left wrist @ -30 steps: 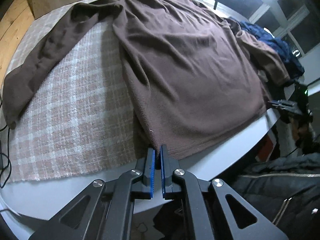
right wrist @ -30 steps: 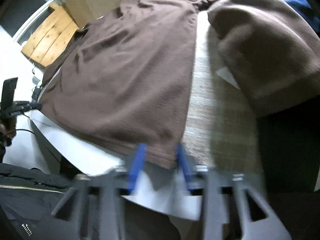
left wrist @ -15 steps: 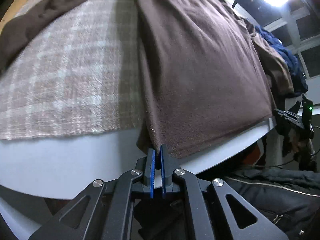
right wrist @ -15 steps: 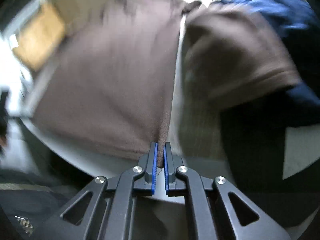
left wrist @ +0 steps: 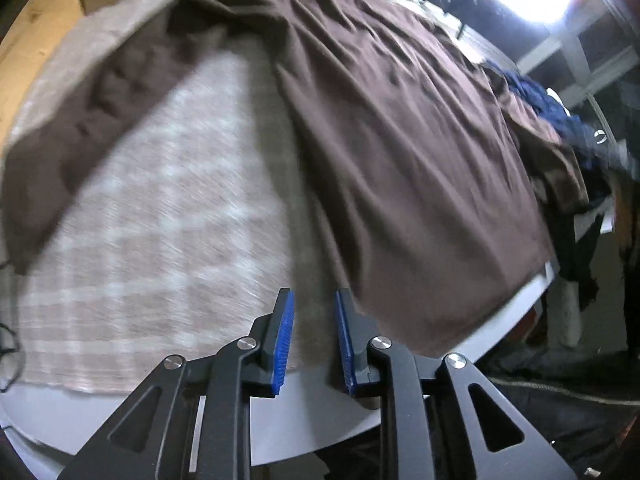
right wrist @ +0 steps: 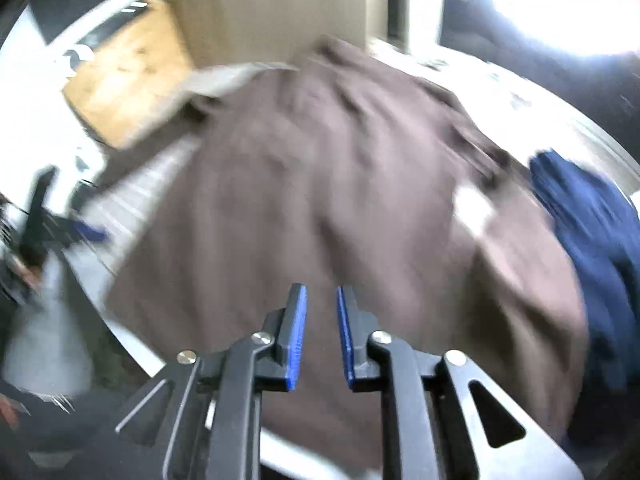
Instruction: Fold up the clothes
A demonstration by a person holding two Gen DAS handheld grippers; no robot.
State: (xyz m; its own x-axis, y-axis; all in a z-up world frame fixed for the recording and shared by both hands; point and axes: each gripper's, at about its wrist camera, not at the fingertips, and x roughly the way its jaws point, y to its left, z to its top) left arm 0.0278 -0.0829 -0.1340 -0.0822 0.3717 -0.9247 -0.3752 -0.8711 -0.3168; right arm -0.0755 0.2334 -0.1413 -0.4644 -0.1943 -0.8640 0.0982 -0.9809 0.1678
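A round white counter (left wrist: 304, 420) carries a checked cloth (left wrist: 152, 240), with a brown garment (left wrist: 400, 152) spread across both, one sleeve trailing over the cloth to the left and its hem lying at the counter's near edge. A blue garment (right wrist: 592, 232) lies beside it on the right. The left tool (left wrist: 313, 338) hangs over the cloth, blue pads apart and empty. The right tool (right wrist: 321, 336), likewise parted, hovers above the brown garment in a blurred view.
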